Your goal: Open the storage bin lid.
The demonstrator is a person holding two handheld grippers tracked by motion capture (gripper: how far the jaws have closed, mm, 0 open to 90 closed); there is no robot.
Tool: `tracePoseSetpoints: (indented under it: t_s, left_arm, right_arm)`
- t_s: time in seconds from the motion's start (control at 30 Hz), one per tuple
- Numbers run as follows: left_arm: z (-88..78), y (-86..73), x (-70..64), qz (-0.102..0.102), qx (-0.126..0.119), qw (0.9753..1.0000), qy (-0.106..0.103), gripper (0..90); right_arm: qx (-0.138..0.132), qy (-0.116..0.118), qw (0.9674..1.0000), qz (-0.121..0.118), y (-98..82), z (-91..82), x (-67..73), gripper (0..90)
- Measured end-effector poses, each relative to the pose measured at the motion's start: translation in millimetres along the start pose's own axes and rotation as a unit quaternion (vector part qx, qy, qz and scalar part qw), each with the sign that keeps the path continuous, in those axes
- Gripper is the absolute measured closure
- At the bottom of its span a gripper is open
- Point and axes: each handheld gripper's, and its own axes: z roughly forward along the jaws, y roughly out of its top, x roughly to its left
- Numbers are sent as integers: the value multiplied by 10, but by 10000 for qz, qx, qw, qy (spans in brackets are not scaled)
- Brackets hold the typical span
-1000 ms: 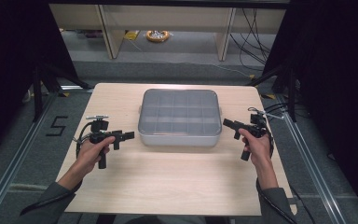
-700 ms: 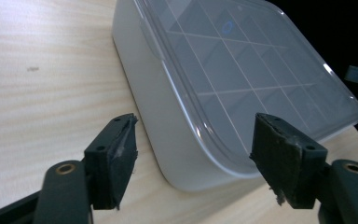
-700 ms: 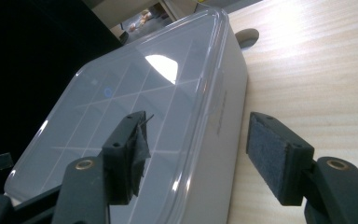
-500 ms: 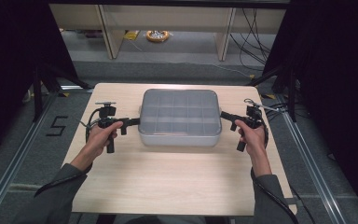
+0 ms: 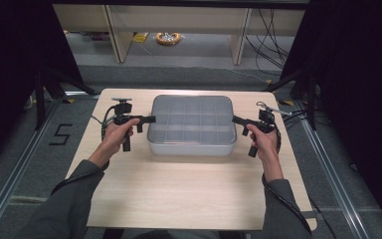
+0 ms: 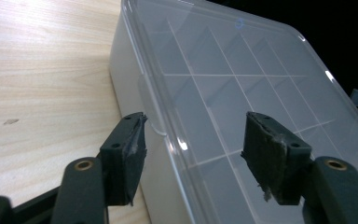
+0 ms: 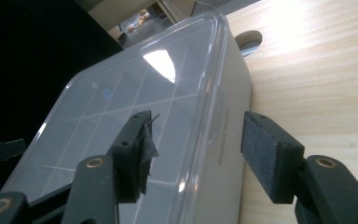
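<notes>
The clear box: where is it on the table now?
In the high view the box sits mid-table toward the far edge, between the left gripper and right gripper.

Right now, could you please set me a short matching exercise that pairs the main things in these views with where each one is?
Things:
1. clear divided box
2. left gripper
3. right gripper
4. yellow reel

Places:
A. on the floor beyond the table
B. jaws astride the box's left edge
C. in the middle of the table
D. jaws astride the box's right edge

Pairs: 1-C, 2-B, 3-D, 4-A
</notes>
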Motion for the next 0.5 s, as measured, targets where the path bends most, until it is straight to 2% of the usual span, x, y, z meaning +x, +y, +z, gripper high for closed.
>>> tracePoseSetpoints:
  t_s: [0.03, 0.07, 0.13, 0.17, 0.2, 0.23, 0.27, 0.3, 0.33, 0.37, 0.43, 0.47, 0.5]
  left_arm:
    - [14, 11, 0, -31, 2, 10000, 15, 394]
    - [30, 26, 8, -30, 29, 10000, 20, 398]
    - [60, 52, 35, -97, -9, 9999, 40, 421]
    - [77, 61, 47, -148, -25, 9999, 49, 429]
    - [92, 70, 61, -178, -3, 9998, 35, 439]
    - [102, 73, 67, -176, 9, 9998, 38, 445]
    - [118, 76, 71, -188, 14, 9998, 67, 448]
    - [134, 77, 79, -202, 30, 9998, 80, 448]
    - [147, 80, 89, -231, 52, 9997, 78, 460]
    - [161, 81, 97, -247, 62, 9996, 89, 460]
    - [186, 82, 111, -277, 85, 9995, 98, 479]
    - [194, 83, 115, -281, 108, 9995, 87, 486]
    - [202, 82, 115, -301, 107, 9995, 76, 497]
  right_arm:
    - [-50, -10, 9994, -353, 18, 20, -47, 450]
    - [50, -22, 10000, -25, 12, 19, 6, 453]
    - [101, -37, 9999, 84, 25, 48, 35, 457]
    - [75, -66, 9999, -70, 33, 64, 19, 462]
    - [77, -58, 9999, 41, 36, 83, 33, 463]
    - [47, -51, 9999, -145, 38, 107, 9, 463]
    - [71, -38, 10000, 4, 36, 121, 25, 463]
    - [143, -15, 9999, 28, 34, 133, 28, 464]
    - [116, -15, 9999, -118, 23, 173, 6, 466]
    - [116, -15, 9999, -118, 23, 173, 6, 466]
    - [147, 16, 9998, 144, 13, 200, 33, 468]
    - [182, 38, 9998, 21, 15, 206, 10, 468]
    - [154, -10, 9999, 5, 14, 221, 1, 470]
